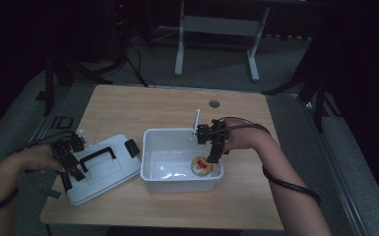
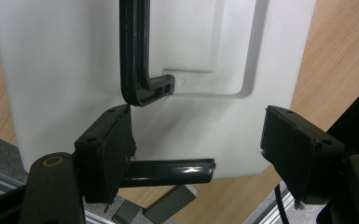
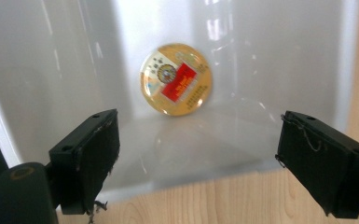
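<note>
The right gripper [image 3: 196,158] hangs wide and empty above the white bin [image 1: 150,167], where a round gold tin [image 3: 176,79] lies at the near right corner, its label too small to read. The left gripper [image 2: 196,140], also wide, hovers over the lid [image 1: 103,172] on the counter [image 1: 177,105]; the lid's black handle [image 2: 135,56] is cut off.

Round gold tin [image 3: 176,79] with red label lies flat inside white bin [image 1: 150,152].

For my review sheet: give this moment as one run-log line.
left gripper: open over white lid | right gripper: open above white bin | round tin: in bin, free | lid: off, beside bin
</note>
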`<state>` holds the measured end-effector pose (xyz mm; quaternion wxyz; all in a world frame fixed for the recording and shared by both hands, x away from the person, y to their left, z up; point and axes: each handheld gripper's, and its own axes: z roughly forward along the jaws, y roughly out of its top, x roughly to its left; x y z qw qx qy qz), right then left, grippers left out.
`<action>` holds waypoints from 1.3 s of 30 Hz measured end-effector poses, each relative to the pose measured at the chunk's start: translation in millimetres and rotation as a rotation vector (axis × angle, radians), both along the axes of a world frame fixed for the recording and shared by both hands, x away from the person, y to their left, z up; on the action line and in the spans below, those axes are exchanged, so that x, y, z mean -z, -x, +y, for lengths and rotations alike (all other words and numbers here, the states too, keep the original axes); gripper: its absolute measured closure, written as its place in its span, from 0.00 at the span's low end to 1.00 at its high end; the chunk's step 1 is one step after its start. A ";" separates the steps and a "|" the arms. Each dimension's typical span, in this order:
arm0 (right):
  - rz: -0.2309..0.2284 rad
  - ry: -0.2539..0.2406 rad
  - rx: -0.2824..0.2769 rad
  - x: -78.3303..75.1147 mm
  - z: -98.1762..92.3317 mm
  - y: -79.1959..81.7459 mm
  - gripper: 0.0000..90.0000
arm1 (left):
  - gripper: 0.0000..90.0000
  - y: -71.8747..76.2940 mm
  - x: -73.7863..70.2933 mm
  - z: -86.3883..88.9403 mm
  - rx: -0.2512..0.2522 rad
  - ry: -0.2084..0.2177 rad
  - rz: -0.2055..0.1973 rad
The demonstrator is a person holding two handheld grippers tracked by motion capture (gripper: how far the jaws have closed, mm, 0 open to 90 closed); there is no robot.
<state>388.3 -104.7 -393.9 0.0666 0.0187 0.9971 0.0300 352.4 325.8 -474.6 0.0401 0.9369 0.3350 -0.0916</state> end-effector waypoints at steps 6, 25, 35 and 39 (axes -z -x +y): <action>-0.021 -0.026 0.030 -8.7 -19.7 -1.7 0.14 | 0.28 0.4 -2.0 0.5 -0.002 0.003 -0.001; -0.011 0.005 0.156 13.2 -102.8 2.3 0.15 | 0.28 -0.3 -10.1 3.0 -0.008 0.020 -0.054; 0.026 0.009 0.212 40.9 -134.7 9.7 0.15 | 0.28 -0.6 -12.3 4.8 -0.006 0.033 -0.098; 0.043 0.008 0.227 51.3 -143.3 13.1 0.16 | 0.28 -0.2 -10.8 5.4 -0.005 0.030 -0.103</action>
